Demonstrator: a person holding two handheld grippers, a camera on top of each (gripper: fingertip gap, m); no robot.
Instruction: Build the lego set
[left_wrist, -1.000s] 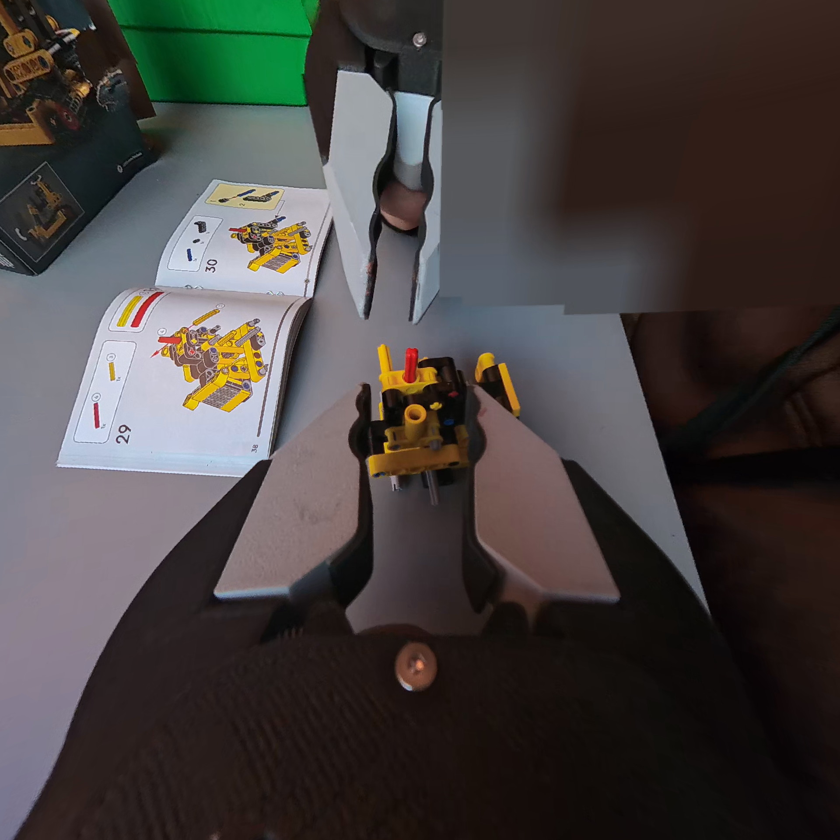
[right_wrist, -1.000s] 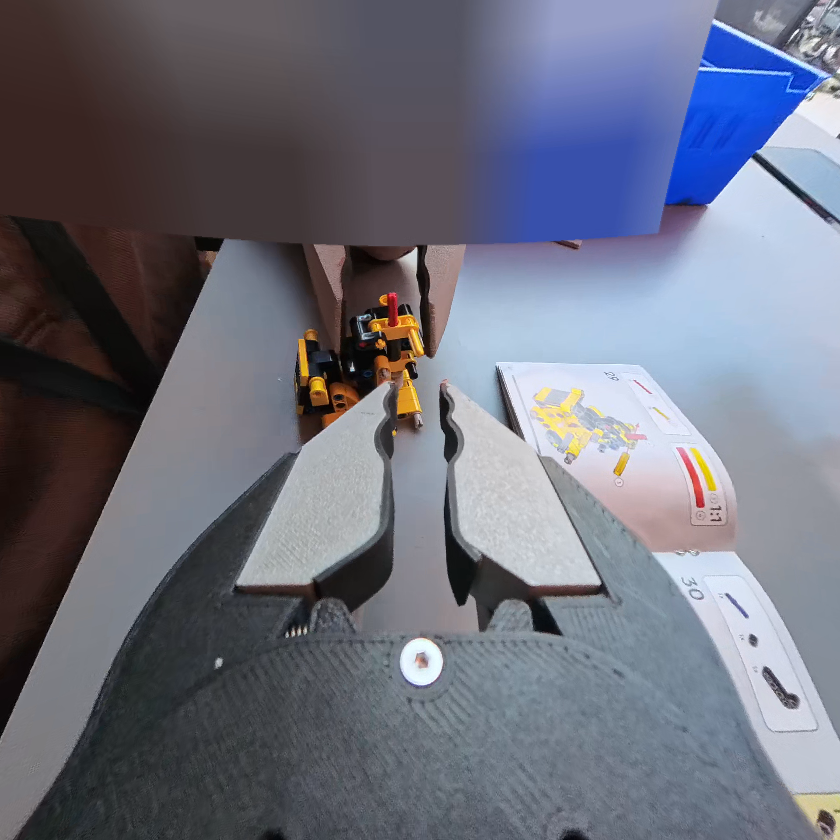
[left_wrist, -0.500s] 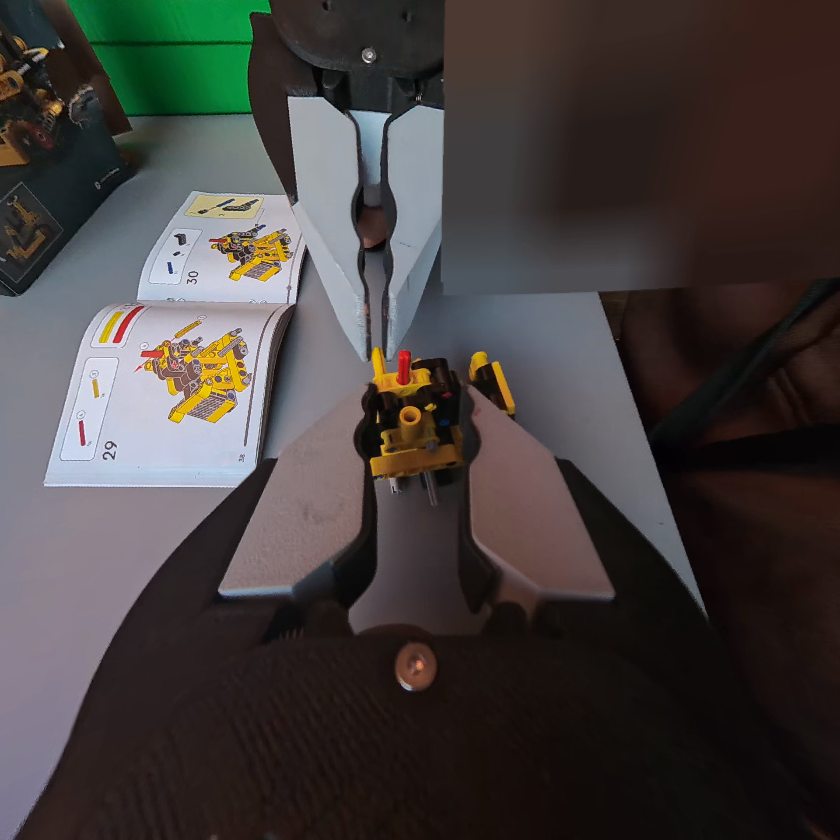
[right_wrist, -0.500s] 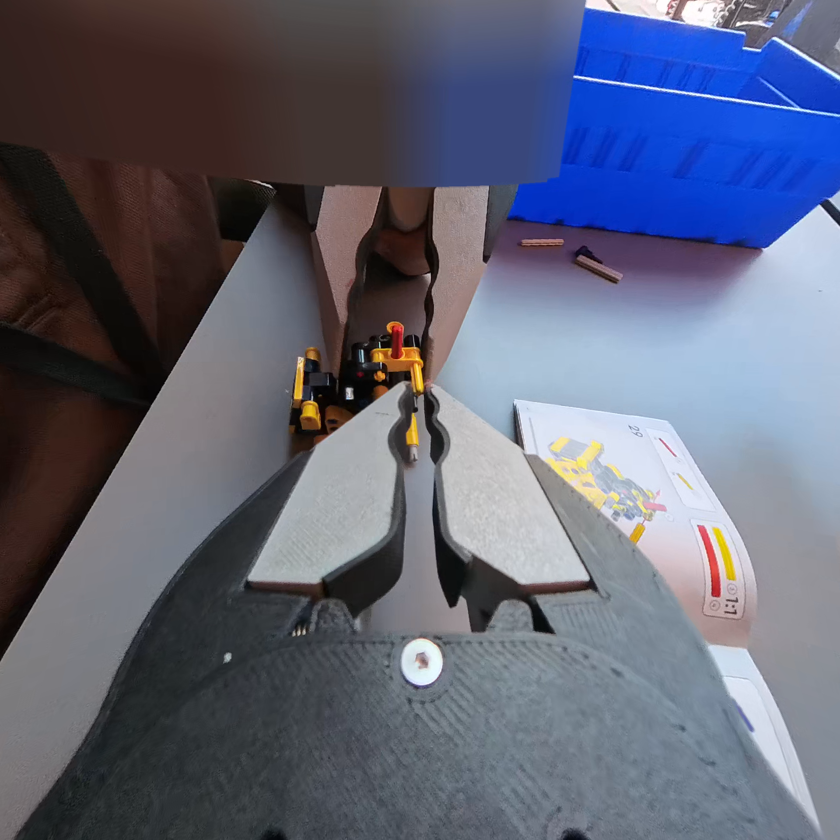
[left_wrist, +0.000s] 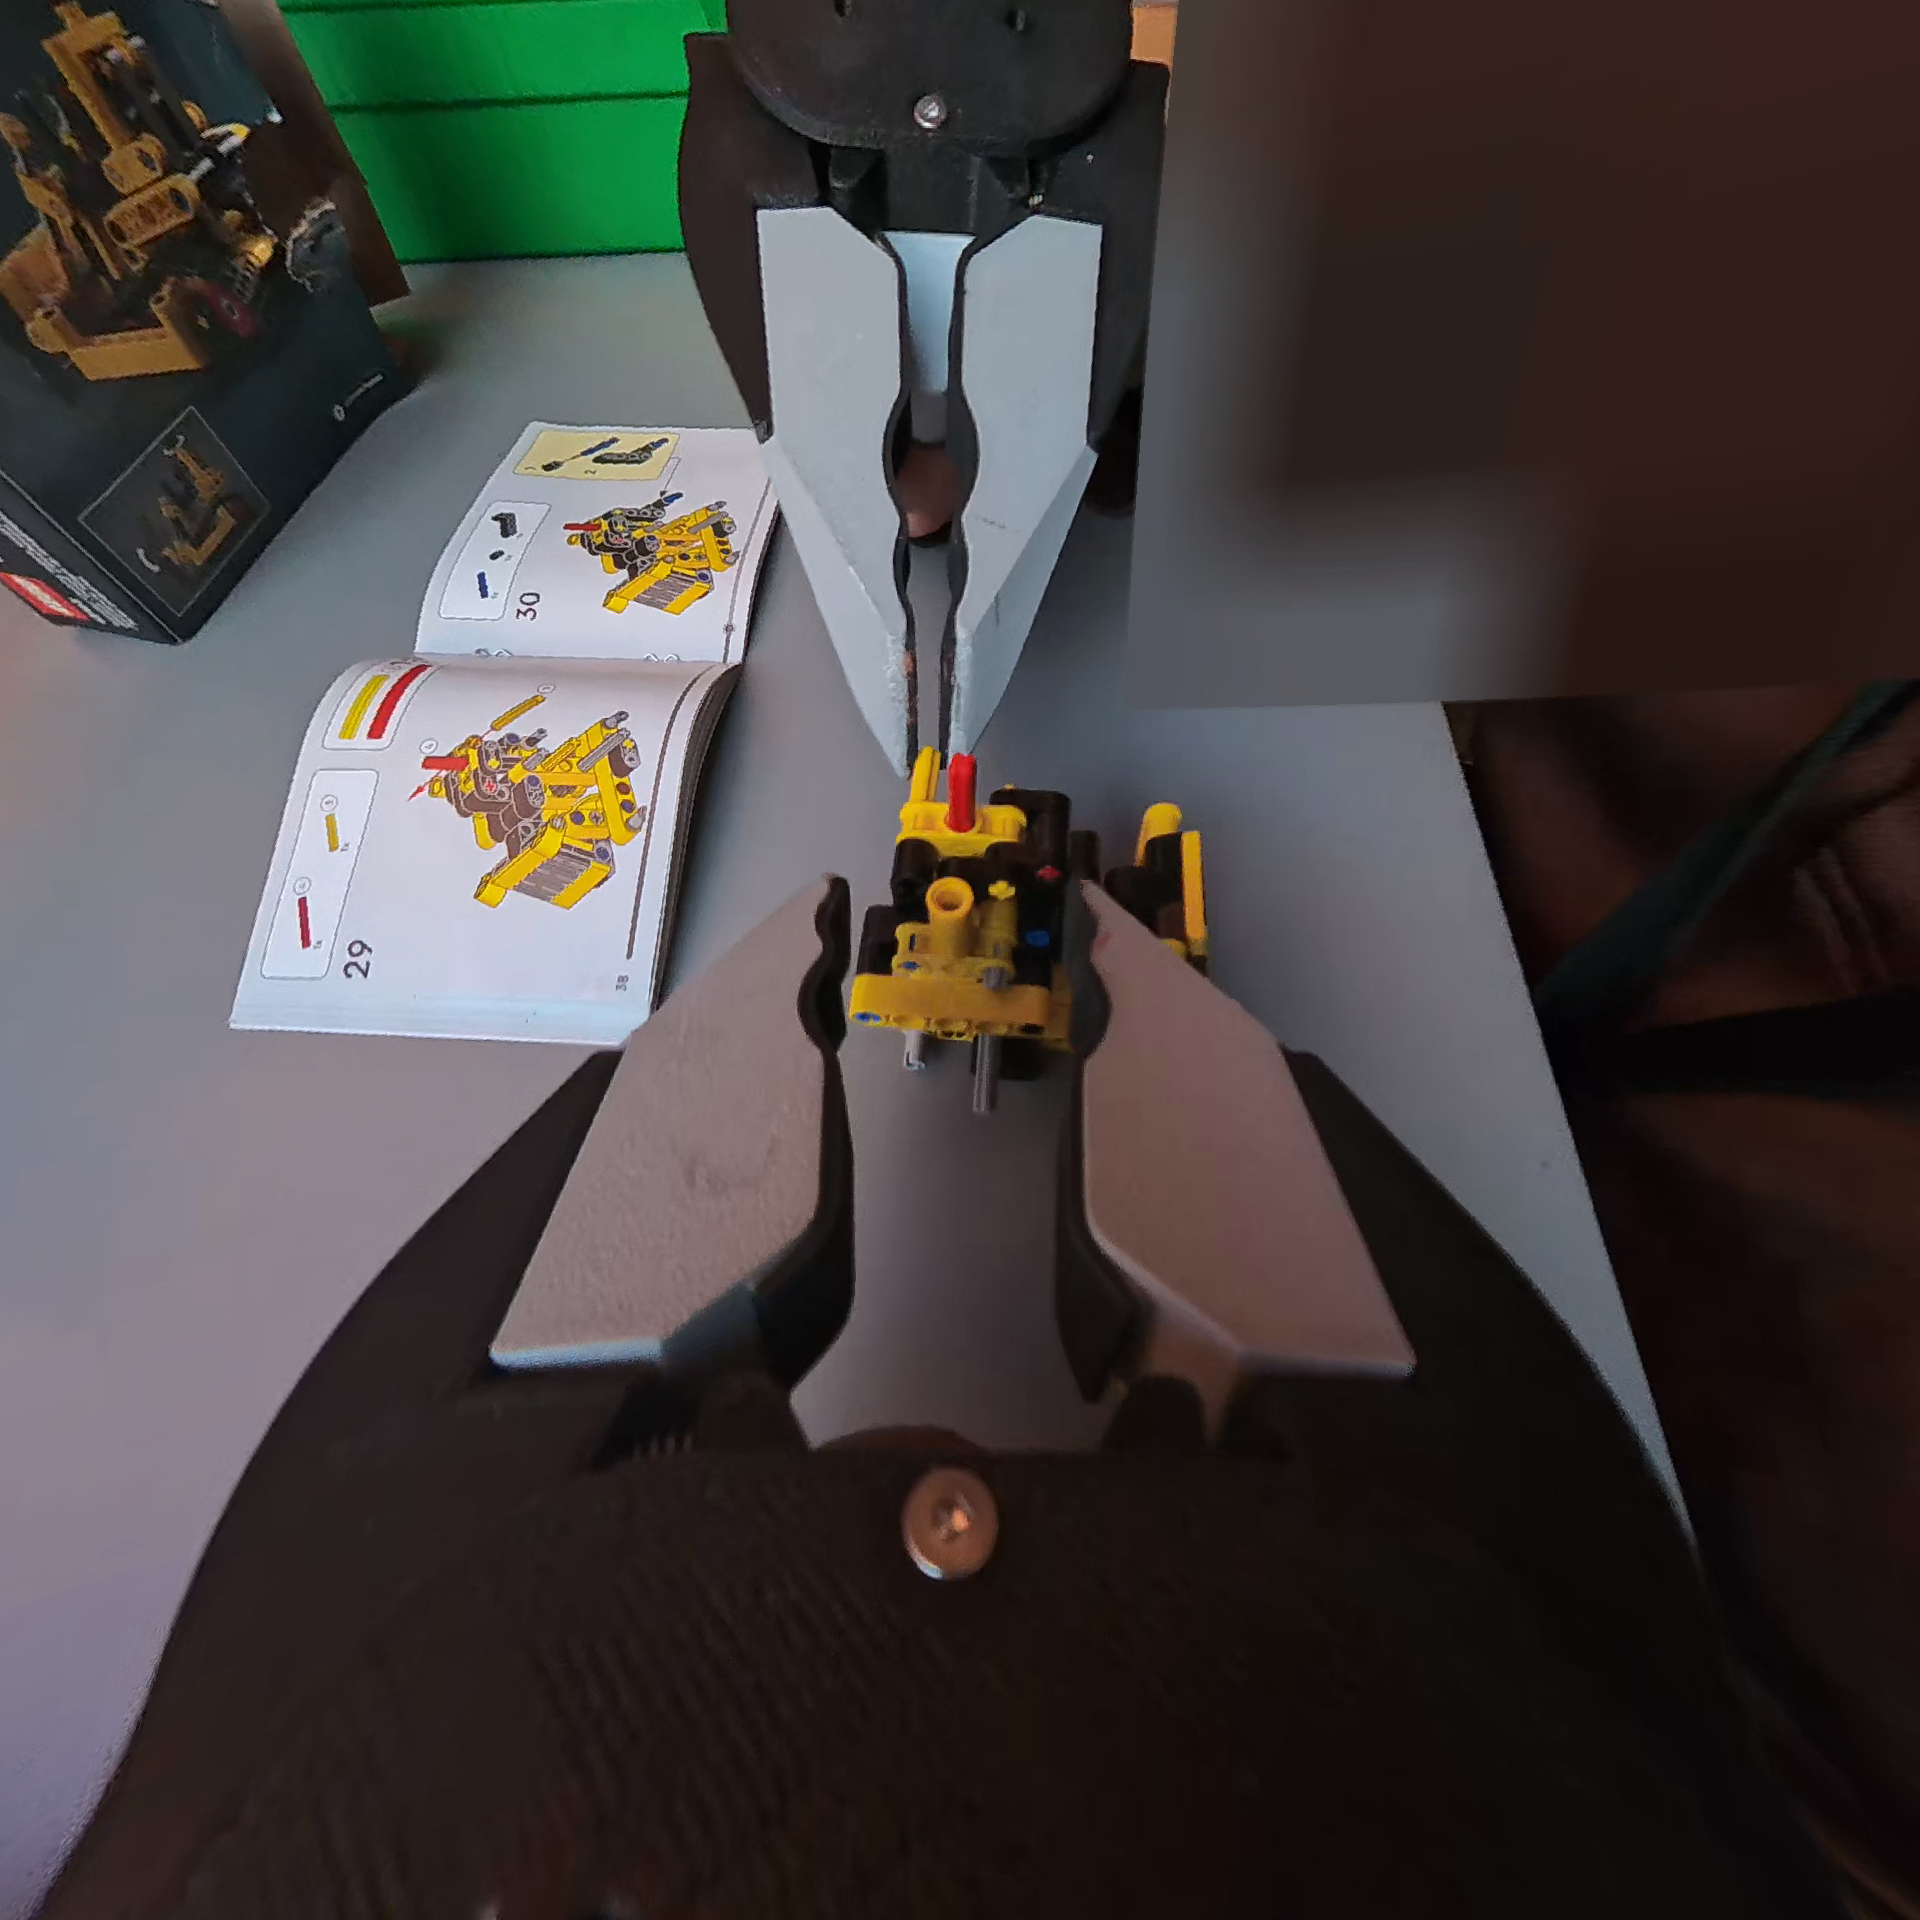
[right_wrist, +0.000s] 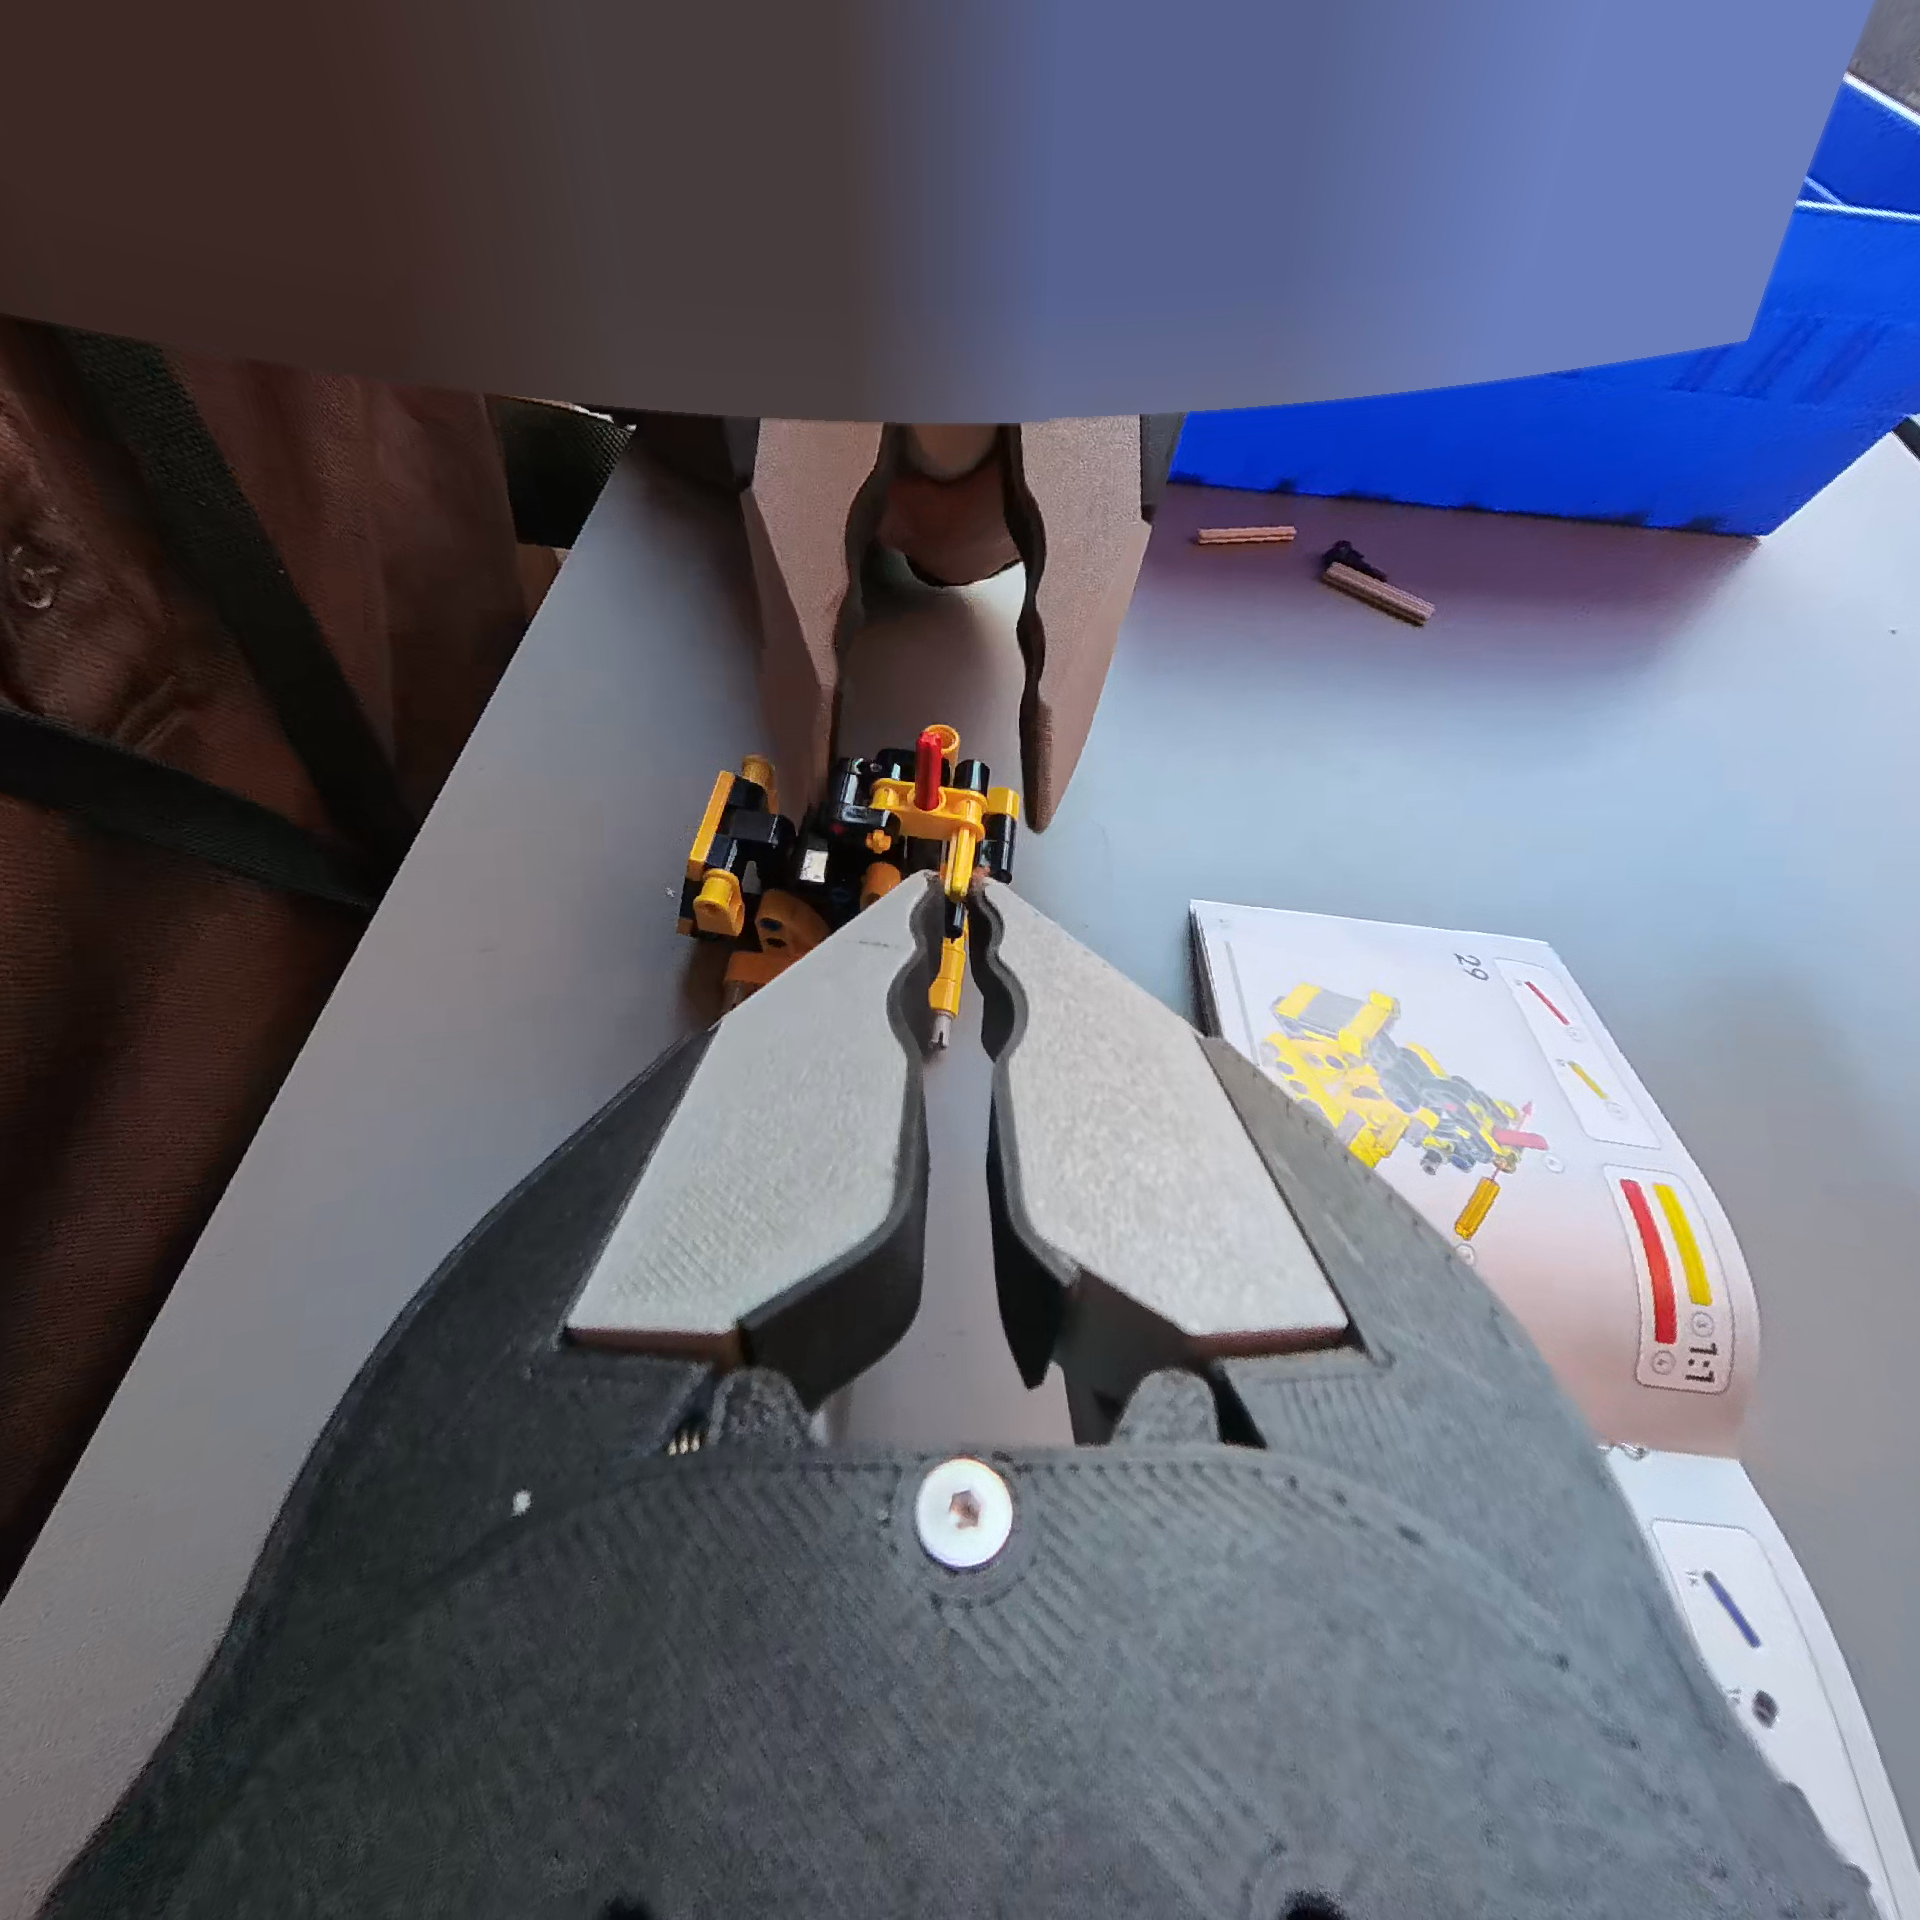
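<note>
Two close wrist views facing each other, sharing the model, booklet

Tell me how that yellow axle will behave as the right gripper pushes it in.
The yellow axle looks thin and smooth, so it may slip between the right gripper fingertips. It seems stiff. The lego model, braced by the left gripper, probably won't slide.

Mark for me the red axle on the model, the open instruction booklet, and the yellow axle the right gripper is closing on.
red axle (left_wrist: 961, 790), left wrist view, on its upright shaft.
instruction booklet (left_wrist: 457, 914), left wrist view, on the near open page.
yellow axle (right_wrist: 948, 971), right wrist view, on its shaft between the fingers.
</note>
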